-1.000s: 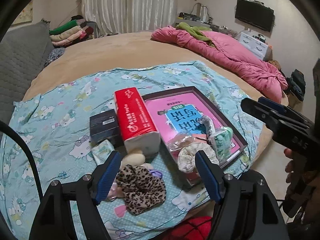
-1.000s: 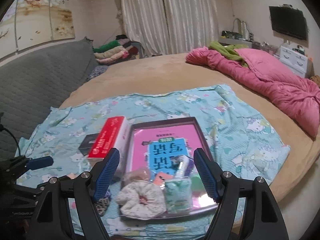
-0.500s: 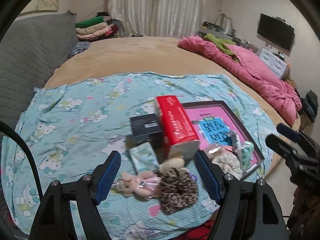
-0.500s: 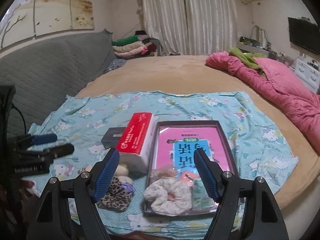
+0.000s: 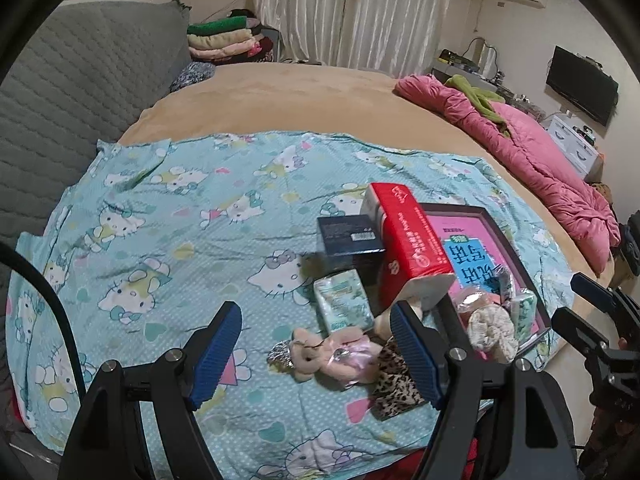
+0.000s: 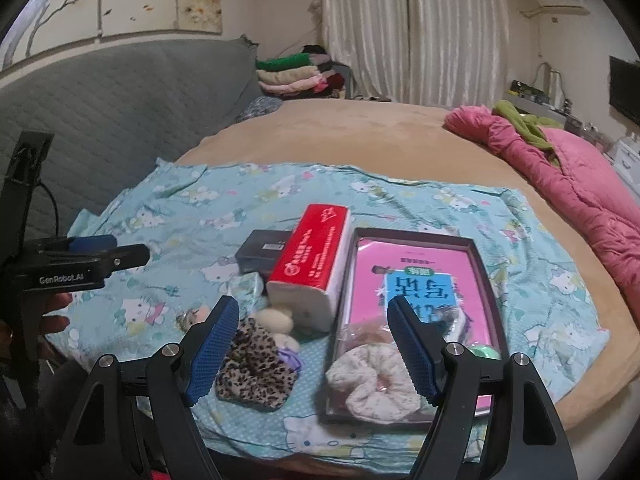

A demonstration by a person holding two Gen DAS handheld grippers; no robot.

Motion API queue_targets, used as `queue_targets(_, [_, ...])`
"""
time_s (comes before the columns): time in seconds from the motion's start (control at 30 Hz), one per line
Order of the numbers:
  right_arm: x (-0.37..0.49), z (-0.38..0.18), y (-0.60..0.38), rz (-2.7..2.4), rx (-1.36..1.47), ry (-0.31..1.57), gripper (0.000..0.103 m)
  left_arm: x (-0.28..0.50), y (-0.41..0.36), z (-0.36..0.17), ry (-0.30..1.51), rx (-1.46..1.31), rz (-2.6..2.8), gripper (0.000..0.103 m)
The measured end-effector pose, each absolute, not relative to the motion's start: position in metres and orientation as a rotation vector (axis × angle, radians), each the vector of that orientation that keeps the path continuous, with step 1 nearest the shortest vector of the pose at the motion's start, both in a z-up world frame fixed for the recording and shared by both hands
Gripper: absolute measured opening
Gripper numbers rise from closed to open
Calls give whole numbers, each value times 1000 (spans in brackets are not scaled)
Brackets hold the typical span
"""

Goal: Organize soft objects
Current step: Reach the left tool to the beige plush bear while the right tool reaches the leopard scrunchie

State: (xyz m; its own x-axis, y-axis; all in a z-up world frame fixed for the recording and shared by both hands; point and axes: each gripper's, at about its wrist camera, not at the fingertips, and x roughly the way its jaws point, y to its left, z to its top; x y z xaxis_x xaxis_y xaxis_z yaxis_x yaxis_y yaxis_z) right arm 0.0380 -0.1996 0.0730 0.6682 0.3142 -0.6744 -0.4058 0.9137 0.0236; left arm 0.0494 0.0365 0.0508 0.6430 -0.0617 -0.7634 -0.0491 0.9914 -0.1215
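Pink plush toy (image 5: 332, 354) between spread blue fingers (image 5: 218, 354); leopard scrunchie (image 5: 394, 388) just beside, on cartoon-cat sheet (image 5: 160, 208)

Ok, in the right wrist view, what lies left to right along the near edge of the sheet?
Left gripper → leopard-print scrunchie → white floral scrunchie, in the tray.
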Motion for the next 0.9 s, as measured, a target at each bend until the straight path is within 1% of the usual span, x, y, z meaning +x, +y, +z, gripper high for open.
queue_targets(0.17, [35,62,-183,437,-172,752,78,50,44,33,902,-146,-2,76])
queue_targets(0.6, [35,20,-154,486,-253,828,78,59,58,-41,1004,-242,-41,76])
queue_targets(0.9, [41,-7,-142,500,-284,872,78,70,62,-79,1062,-301,-52,77])
